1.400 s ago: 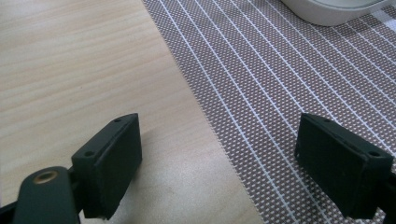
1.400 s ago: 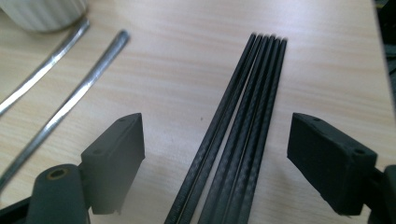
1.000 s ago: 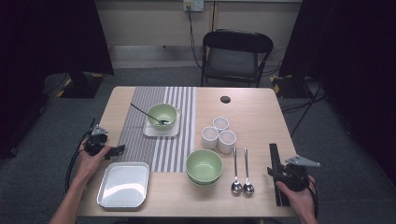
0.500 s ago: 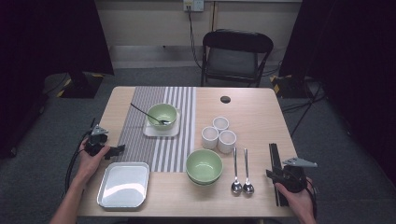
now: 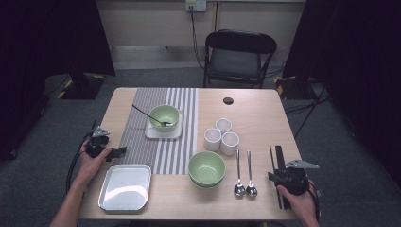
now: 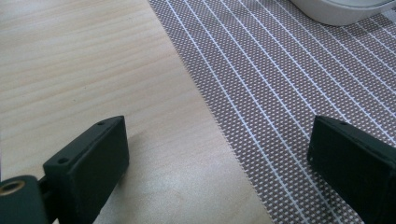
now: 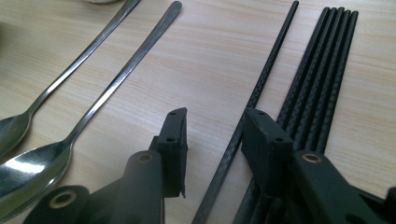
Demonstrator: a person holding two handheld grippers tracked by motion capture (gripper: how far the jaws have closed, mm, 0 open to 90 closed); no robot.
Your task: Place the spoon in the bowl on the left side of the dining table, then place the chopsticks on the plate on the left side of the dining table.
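My right gripper (image 7: 215, 128) rests low on the wooden table near its front right corner (image 5: 273, 176). Its jaws have just been closing. They stand either side of a single black chopstick (image 7: 266, 79) without pressing on it. A bundle of several black chopsticks (image 7: 322, 65) lies just right of the right jaw. Two steel spoons (image 7: 116, 77) lie to the left. My left gripper (image 6: 219, 144) is open and holds nothing, straddling the left edge of the striped placemat (image 6: 289, 84) at the table's left side (image 5: 120, 152).
A steel tray (image 5: 125, 187) lies near the left hand. A green bowl (image 5: 206, 168) stands front centre, three white cups (image 5: 222, 135) behind it. Another green bowl (image 5: 164, 116) with a spoon sits on a white plate. A chair (image 5: 239, 54) stands beyond the table.
The right gripper's jaws look slightly narrower around the chopstick. Both hands have kept their places.
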